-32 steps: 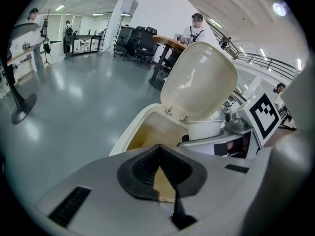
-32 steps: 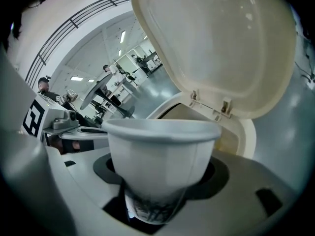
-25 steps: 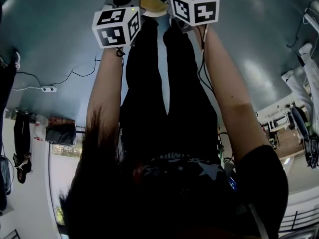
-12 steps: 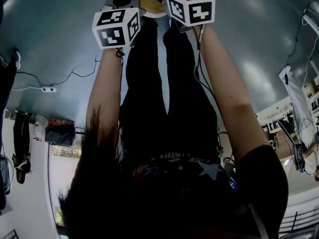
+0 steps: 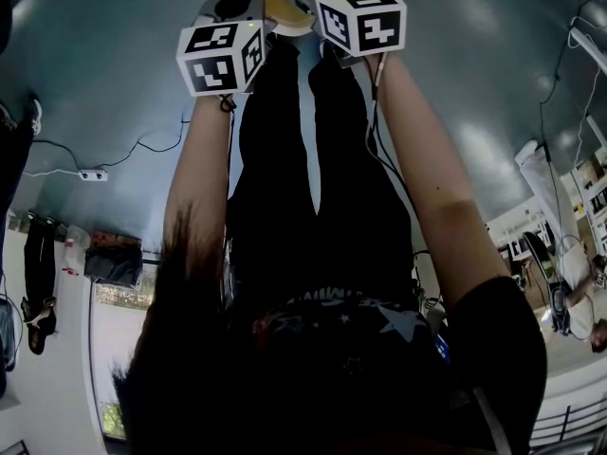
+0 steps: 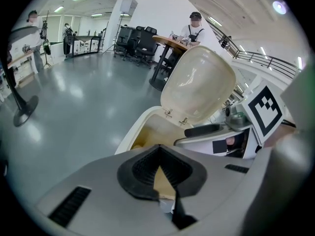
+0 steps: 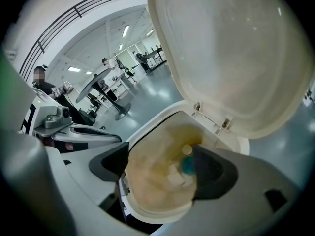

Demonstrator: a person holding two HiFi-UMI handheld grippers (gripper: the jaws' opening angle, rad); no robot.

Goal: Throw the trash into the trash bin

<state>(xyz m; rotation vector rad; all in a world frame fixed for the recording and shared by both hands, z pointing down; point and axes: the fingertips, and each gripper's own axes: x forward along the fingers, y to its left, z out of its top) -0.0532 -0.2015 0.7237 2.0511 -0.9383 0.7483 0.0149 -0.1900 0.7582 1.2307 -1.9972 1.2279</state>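
bin — pale, its lid hinged up and standing open, the inside tan. trash — a teal piece with a pale round end, and a pale square scrap just beside it; all of it lies inside the bin, toward the hinged edge, clear of both grippers. right gripper — above the bin mouth, angled down; its jaws have just been opening and stand wide apart, one dark pad over the left rim and the other over the right side, with nothing between them but the view down into the bin. left gripper — just beside the right one, at the bin's near rim, angled down; jaws drawn together, pads touching, leaving only a narrow wedge of gap. a small pale bit shows at the foot of that gap; whether it is gripped cannot be told. left cube and right cube — side by side at the top of the head view, bare forearms behind them. floor — grey, glossy, with a power strip and its cable. person — seated at a round table beyond the bin.
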